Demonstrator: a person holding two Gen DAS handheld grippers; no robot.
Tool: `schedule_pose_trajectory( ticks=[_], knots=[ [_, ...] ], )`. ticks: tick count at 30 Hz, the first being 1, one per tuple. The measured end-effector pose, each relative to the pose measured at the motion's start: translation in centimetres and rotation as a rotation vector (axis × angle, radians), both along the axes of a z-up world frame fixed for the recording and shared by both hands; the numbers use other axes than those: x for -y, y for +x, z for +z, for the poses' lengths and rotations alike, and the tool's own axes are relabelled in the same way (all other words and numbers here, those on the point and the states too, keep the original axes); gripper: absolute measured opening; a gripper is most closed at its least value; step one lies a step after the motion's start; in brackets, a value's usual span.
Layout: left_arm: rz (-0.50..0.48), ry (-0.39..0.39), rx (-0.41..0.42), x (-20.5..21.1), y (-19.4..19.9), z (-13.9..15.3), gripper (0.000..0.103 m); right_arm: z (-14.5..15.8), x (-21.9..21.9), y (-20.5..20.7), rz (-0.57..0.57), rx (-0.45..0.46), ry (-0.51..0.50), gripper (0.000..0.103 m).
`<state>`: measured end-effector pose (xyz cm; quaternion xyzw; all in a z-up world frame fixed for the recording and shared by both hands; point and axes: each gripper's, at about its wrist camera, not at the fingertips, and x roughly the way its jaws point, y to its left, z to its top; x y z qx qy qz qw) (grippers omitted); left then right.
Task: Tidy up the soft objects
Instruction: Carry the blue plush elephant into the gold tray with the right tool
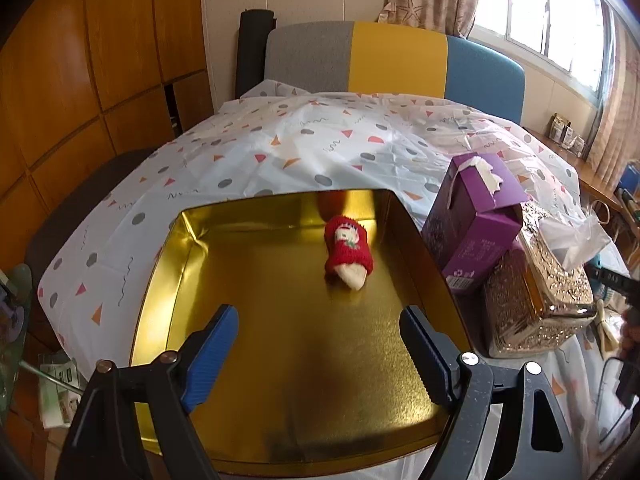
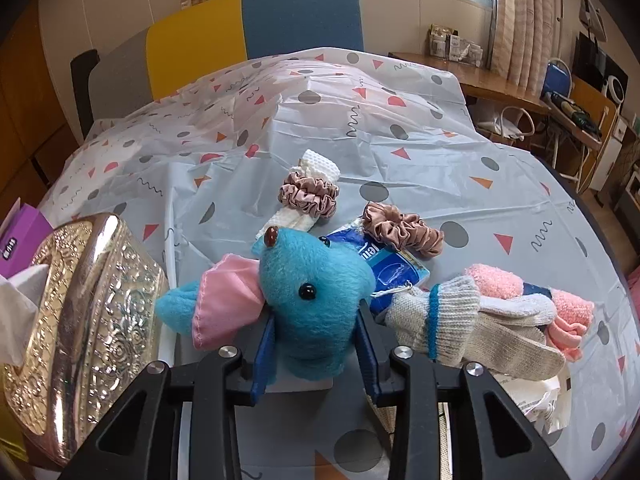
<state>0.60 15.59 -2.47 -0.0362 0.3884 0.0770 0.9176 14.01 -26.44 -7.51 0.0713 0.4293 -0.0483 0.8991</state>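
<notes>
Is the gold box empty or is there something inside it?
Not empty. One red knitted sock lies on the bottom of the gold box, near its far wall; the rest of the floor is bare.

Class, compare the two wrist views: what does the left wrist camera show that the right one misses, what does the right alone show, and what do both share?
Left only: shiny gold metal tray holding a red knitted sock; open left tongs.
Right only: fluffy blue plush toy between the right tongs, two satin scrunchies, knitted work gloves.
Both: embossed gold tissue box, purple carton, patterned tablecloth.
</notes>
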Motion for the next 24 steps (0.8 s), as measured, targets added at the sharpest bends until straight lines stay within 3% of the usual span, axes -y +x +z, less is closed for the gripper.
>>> schedule_pose_trajectory(
  ticks=[7,15,20,24],
  knots=[
    [-0.003,-0.021,0.002,-0.4,-0.7,-0.4,0.084,2.7,0.1,0.9,-0.04,0.042,0.042,0.035],
    [0.01,-0.046,-0.006,-1.4,-1.2,-0.6,0.084,8.3,-1.4,2.4,-0.039,0.137,0.035,0.035],
    [0.048,-0.049,0.011,-2.7,-1.7,-0.5,0.084,12.6,-5.1,2.0,0.061,0.231,0.065,0.035],
    [0.092,-0.05,0.035,-4.2,-2.2,0.1,0.085,14.6,-10.7,0.6,0.227,0.274,0.091,0.035]
  ],
)
